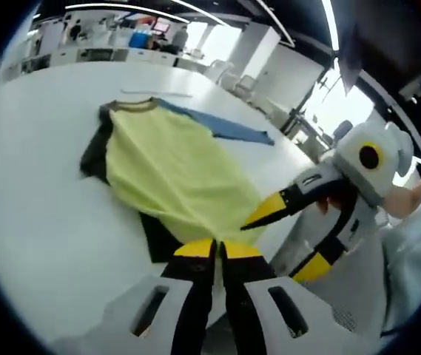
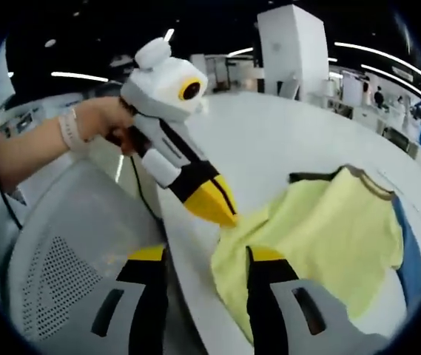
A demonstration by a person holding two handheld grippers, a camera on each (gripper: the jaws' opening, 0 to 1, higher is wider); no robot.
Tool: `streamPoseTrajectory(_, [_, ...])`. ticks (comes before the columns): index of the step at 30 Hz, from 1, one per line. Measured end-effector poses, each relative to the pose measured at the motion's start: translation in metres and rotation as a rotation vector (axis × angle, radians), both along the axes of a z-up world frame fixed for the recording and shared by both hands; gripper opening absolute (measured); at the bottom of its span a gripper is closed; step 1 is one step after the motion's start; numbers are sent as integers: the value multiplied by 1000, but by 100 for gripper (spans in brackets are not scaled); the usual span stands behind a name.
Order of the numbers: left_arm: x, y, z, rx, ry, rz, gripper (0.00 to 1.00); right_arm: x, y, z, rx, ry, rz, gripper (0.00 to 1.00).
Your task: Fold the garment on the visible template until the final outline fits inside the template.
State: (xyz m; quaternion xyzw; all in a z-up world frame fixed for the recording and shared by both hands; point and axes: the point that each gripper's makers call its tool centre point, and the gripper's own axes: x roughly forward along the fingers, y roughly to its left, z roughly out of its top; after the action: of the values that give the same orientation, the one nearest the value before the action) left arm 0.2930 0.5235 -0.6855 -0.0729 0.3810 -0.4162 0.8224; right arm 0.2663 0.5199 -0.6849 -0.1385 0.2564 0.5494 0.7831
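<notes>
Lowest in the left gripper view, left gripper [image 1: 217,250], yellow-tipped jaws pressed together on the near hem of the yellow garment [image 1: 173,166]. Just right of it, right gripper [image 1: 258,218] reaching in from the right edge, tip at the same hem, jaws seemingly together though cannot tell for sure. Behind, garment spread flat on the white table [image 1: 40,192], collar toward upper left, black template [image 1: 95,151] peeping out at its left side and near edge, blue cloth [image 1: 228,127] along its far side. Farther, desks and pillars across the top.

In the right gripper view, right gripper [image 2: 199,259] at bottom, jaws apart around the hem; left gripper [image 2: 221,211] above centre, held by a hand [image 2: 103,118] at upper left. White mesh chair [image 2: 62,251] lower left, between person and table.
</notes>
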Motion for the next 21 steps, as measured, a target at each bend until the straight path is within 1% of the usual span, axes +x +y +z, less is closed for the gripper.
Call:
streamPoseTrajectory(3, [1,-3,4,-3,-9,-7,0,8,4,1,6,-13,-17,34])
streamPoseTrajectory(6, [2,-5,8,-16,-19,-10,0,13,2,-3,-28,-32,-16,30])
streamPoseTrajectory(8, [2,-6,10,-8,-32,-19,0,16,2,-3,-33,-44,-23,28])
streamPoseTrajectory(10, [1,-7,12,-11,-35,-21,0,18,1,-2,-26,-41,-28,23])
streamPoseTrajectory(12, [1,-8,15,-15,-42,-23,0,23,0,-2,-31,-55,-42,22])
streamPoseTrajectory(15, [2,-8,19,-14,-57,-25,0,25,-1,-2,-35,-56,-45,19])
streamPoseTrajectory(19, [3,-8,24,-14,-69,-25,0,26,-1,1,-28,-69,-48,12])
streamPoseTrajectory(21, [3,-9,26,-14,-74,-27,0,26,0,2,-28,-75,-48,11])
